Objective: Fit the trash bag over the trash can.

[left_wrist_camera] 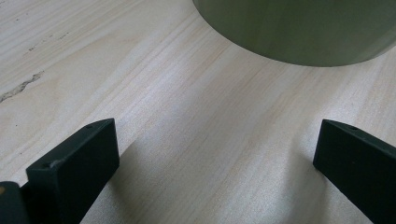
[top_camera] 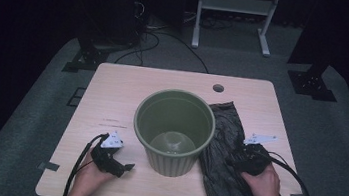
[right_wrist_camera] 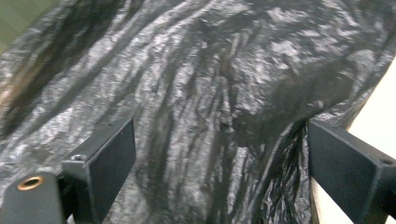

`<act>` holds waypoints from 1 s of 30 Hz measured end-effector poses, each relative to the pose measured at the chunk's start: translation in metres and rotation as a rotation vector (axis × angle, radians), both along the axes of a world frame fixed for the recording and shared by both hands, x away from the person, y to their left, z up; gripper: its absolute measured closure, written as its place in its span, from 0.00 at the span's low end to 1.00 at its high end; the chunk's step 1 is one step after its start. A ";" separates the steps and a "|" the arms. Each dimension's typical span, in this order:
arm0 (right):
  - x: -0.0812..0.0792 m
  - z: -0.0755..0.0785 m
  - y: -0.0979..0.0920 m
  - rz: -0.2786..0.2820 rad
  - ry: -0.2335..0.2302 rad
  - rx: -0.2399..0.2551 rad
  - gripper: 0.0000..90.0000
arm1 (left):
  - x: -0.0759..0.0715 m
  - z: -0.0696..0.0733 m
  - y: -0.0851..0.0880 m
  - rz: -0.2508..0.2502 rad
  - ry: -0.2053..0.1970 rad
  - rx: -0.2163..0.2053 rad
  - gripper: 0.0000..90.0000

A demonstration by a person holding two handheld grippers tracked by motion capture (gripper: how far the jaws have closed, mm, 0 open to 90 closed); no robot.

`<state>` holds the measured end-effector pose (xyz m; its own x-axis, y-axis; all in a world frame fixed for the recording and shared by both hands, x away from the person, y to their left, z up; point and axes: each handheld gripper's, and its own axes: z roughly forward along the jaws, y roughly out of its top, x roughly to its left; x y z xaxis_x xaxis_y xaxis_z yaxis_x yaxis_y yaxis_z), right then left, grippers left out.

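Observation:
A green ribbed bin (top_camera: 174, 128) stands upright and empty at the middle of the wooden table (top_camera: 112, 95). A crumpled black plastic bag (top_camera: 224, 149) lies flat to its right. My right gripper (top_camera: 235, 161) rests low on the bag, open, with the glossy bag (right_wrist_camera: 210, 107) spread between its two jaws. My left gripper (top_camera: 126, 166) hovers just left of the bin's base, open, with bare wood between its jaws and the bin's wall (left_wrist_camera: 299, 28) ahead.
A round cable hole (top_camera: 218, 88) sits near the table's far edge. Bits of tape (top_camera: 48, 166) mark the front corners. A white stand (top_camera: 233, 9) and black stand feet (top_camera: 312, 85) are on the carpet beyond.

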<state>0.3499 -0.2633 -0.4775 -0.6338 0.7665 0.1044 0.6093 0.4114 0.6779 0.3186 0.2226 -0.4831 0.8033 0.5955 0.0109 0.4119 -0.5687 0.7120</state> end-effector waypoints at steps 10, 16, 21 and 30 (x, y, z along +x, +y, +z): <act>0.002 0.000 0.027 0.058 -0.003 -0.011 0.09 | 0.000 0.000 0.000 0.002 0.000 -0.001 0.00; 0.004 0.000 0.035 0.076 0.004 0.001 0.09 | 0.000 0.000 0.000 0.002 0.000 -0.001 0.00; 0.004 0.001 0.042 0.093 0.006 0.037 0.09 | 0.000 0.000 0.000 0.002 0.000 -0.001 0.00; 0.002 0.004 0.059 0.130 0.005 0.034 0.09 | 0.000 0.000 0.000 0.002 0.000 0.000 0.00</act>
<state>0.3522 -0.2046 -0.4737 -0.7271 0.6735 0.1329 0.5558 0.4639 0.6899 0.3184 0.2226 -0.4831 0.8022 0.5969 0.0107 0.4129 -0.5678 0.7122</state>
